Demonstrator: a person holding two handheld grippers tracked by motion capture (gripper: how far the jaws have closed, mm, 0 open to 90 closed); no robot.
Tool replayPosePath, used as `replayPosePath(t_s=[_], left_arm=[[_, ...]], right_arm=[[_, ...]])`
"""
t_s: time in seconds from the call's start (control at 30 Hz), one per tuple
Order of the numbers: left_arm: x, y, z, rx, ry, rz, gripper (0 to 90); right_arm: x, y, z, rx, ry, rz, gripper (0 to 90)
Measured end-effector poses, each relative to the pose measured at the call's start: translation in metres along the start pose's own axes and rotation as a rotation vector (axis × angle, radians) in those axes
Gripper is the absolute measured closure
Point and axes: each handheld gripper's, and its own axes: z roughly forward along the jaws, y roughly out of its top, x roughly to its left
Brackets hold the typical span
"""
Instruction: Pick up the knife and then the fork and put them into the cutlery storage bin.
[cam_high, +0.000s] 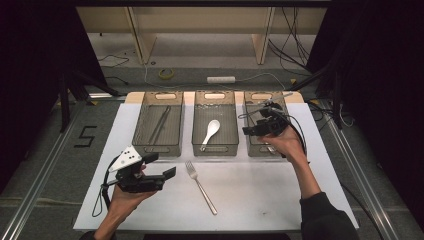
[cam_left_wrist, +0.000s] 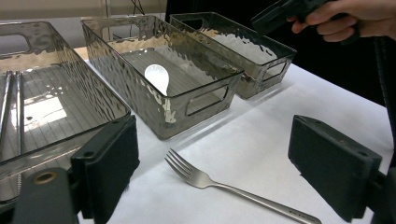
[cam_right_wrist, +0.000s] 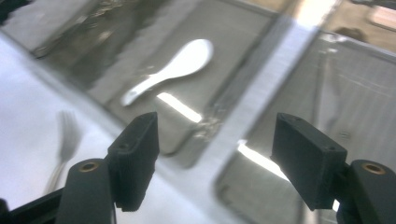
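Three clear grey bins stand in a row at the back of the white table (cam_high: 260, 195). The left bin (cam_high: 158, 146) holds thin metal sticks (cam_high: 159, 125) (cam_left_wrist: 11, 107). In the middle bin (cam_high: 215, 149) (cam_left_wrist: 201, 100) lies a white spoon (cam_high: 210, 132) (cam_left_wrist: 157, 77) (cam_right_wrist: 173, 70). A metal fork (cam_high: 200, 186) (cam_left_wrist: 201, 177) (cam_right_wrist: 65, 135) lies on the table in front of it. My left gripper (cam_high: 161, 166) (cam_left_wrist: 219, 163) hovers low at the front left, open, aimed at the fork. My right gripper (cam_high: 250, 131) (cam_right_wrist: 219, 158) hangs over the right bin (cam_high: 261, 96), open with nothing between its jaws.
The right bin's contents are blurred. Behind the table the floor carries a white power strip (cam_high: 221, 79), a tape roll (cam_high: 166, 73) and loose cables. Metal rails (cam_high: 40, 170) run along both sides of the table. Dark curtains close off left and right.
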Motion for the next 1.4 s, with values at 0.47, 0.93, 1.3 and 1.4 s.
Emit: replayPosePath(t_s=[0.47,0.93,1.3,1.4], left_arm=[[0.000,0.000,0.000,0.000,-0.003,0.001,15.8],[-0.001,0.000,0.000,-0.001,-0.003,0.002,15.7],[-0.001,0.001,0.001,0.000,-0.001,0.000,15.7],[-0.001,0.001,0.001,0.000,-0.001,0.000,15.7]], right_arm=[[0.058,-0.025,0.001,-0.014,0.089,-0.124,29.2],[0.086,-0.031,0.008,0.030,0.131,-0.191,26.4],[0.109,-0.036,0.023,0.087,0.150,-0.266,26.6],[0.113,-0.037,0.027,0.101,0.144,-0.279,26.6]])
